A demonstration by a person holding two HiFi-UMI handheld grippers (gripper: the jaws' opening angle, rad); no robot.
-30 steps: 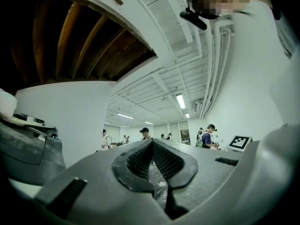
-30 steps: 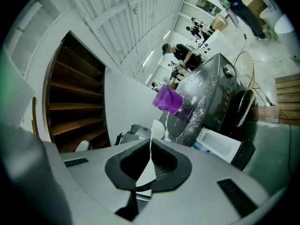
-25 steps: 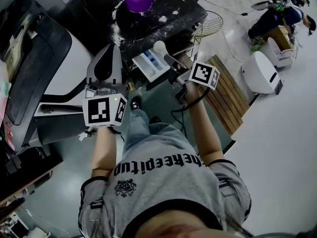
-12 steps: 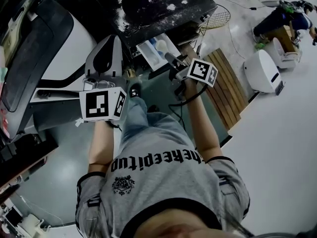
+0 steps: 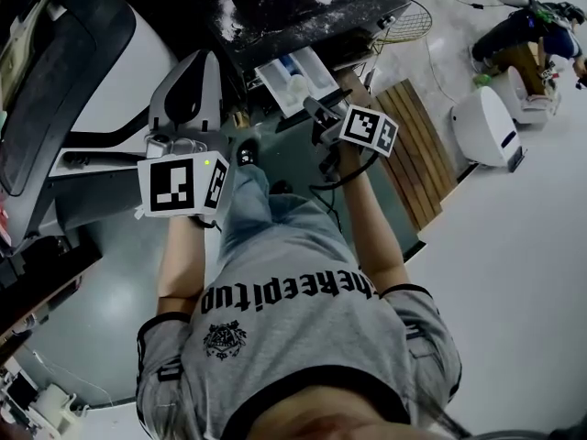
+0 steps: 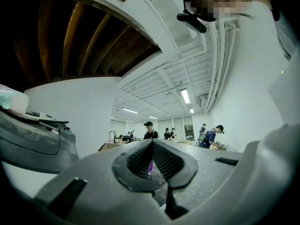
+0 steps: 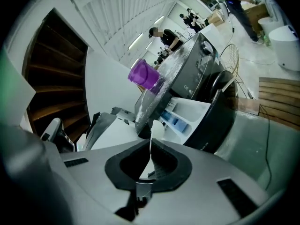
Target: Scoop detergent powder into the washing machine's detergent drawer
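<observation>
Left: the left tongs (image 6: 151,146), grey with black ribbed pads, are closed tip to tip with nothing between them. They are held upright to the left of the machine, well apart from the drawer.

Centre: the dark grey washing machine (image 5: 303,7) has a top dusted with patches of spilled white powder. A purple plastic cup (image 7: 143,74) stands on that top. Below the machine's front edge the white plastic detergent drawer (image 7: 197,110) is pulled out, with a blue insert showing in one compartment. The bowl of the white plastic scoop (image 5: 295,84) lies over the open drawer, apparently just above its compartments. Whether it holds powder cannot be made out.

Right: the right tongs (image 7: 150,146) are clamped on the scoop's thin handle, which shows edge-on between the black pads and runs forward toward the drawer. Further right, a slatted wooden board (image 5: 413,154) lies on the grey floor. A white rounded appliance (image 5: 481,131) stands beyond the board.
</observation>
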